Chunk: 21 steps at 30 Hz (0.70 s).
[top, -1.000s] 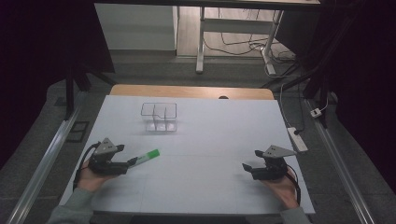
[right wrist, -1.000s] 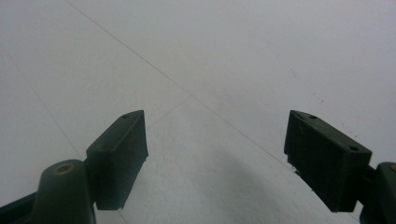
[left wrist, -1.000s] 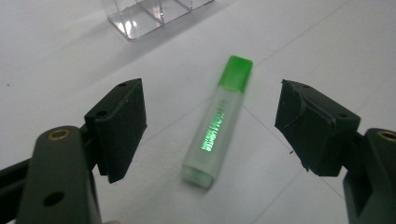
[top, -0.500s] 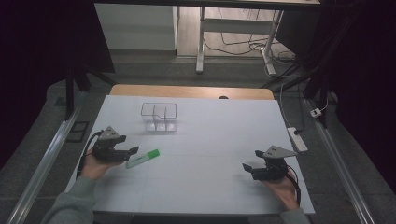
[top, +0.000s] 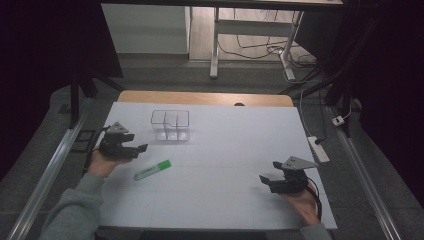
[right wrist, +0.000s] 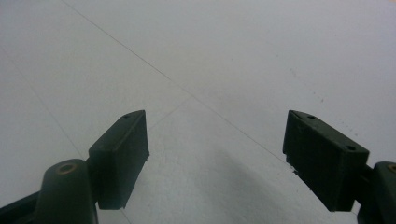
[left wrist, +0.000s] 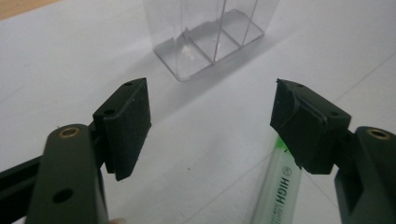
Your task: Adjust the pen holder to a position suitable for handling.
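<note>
My left gripper is open and empty; my right gripper is open, well apart. The green highlighter lies flat on the white desk, just below-right of my left fingers, long axis diagonal toward the clear divided container. The left hand is nearer.
</note>
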Motion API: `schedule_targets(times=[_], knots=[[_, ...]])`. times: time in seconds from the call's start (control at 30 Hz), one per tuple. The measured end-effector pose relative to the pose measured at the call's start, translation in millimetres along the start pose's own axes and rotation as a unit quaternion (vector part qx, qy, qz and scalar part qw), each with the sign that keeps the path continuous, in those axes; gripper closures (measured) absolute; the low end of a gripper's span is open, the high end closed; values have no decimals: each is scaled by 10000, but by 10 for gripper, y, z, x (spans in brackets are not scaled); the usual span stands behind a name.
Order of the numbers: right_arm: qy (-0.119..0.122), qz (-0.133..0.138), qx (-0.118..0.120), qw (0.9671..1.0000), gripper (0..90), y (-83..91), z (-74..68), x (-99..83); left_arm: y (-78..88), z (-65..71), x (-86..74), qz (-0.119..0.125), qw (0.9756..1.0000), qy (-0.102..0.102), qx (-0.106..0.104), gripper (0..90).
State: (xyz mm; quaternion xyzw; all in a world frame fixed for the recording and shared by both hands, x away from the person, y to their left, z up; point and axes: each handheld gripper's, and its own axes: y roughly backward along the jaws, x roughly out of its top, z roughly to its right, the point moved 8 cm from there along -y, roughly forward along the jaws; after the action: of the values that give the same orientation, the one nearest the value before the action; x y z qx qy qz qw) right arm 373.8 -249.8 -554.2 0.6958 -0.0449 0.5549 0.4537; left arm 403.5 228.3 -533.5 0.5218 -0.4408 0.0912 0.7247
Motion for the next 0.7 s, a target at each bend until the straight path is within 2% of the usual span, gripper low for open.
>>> schedule_targets(times=[0.23, 0.5, 0.7], knots=[[-12, 16, -19, 10000, 222, 2, -4, -8, -80, -76, 81, -66, 10000, 5, 42, 302], [21, -34, -12, 10000, 220, 4, -13, -34, -246, -157, 128, -252, 9996, -65, 112, 329], [14, -35, -26, 10000, 220, 15, -11, -38, -357, -243, 147, -380, 9991, -28, 193, 364]])
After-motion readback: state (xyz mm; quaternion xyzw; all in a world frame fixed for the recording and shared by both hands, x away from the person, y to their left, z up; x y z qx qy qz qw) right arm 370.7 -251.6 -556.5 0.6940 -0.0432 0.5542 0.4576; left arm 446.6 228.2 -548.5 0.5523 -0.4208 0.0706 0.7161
